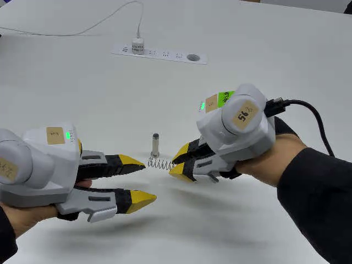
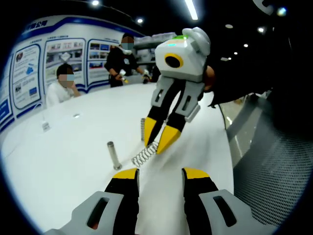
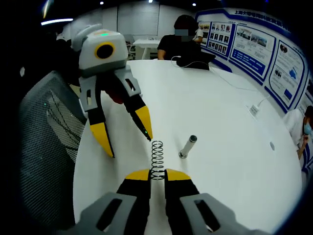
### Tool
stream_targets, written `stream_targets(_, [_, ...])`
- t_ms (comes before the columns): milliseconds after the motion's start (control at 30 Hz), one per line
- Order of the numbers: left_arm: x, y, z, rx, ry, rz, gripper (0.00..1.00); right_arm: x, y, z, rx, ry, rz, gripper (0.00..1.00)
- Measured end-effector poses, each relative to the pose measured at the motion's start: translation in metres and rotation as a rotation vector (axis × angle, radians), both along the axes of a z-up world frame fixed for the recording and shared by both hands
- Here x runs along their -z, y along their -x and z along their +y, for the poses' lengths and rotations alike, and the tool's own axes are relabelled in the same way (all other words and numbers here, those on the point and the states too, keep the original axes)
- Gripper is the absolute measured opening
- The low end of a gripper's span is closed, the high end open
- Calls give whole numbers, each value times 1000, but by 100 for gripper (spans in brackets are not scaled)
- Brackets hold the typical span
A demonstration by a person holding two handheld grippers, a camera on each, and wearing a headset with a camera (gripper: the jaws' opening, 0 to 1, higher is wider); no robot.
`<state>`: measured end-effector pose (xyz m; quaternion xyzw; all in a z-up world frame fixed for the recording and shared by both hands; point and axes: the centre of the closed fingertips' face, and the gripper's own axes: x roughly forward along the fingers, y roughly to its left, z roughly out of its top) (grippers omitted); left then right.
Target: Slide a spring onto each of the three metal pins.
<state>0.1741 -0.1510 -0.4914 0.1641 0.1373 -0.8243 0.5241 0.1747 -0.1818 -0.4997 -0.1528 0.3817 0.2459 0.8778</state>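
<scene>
While my right hand-held gripper [image 1: 175,163] pinches one end of the spring [image 1: 159,163], held level just beside the pin [image 1: 155,144], my left hand-held gripper [image 1: 149,180] stands wide open, empty, near that pin. Next, I judge: tilt the spring upright over the pin, then lower.
</scene>
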Motion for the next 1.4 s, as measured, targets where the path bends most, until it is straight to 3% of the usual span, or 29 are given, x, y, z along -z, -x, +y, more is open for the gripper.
stream_targets(433, [-6, 6, -2, 33, 14, -20, 33, -5, 19, 19, -149, 3, 34, 12])
stream_targets(700, [-6, 16, 0, 92, 27, -43, 23, -7, 25, 29, -218, 13, 48, 12])
stream_targets(1133, [-1, 25, 4, 147, 21, -78, 12, -9, 30, 34, -250, 28, 62, 12])
stream_targets(1400, [-1, 24, 4, 144, 23, -79, 12, -24, 26, 38, -253, 29, 33, 12])
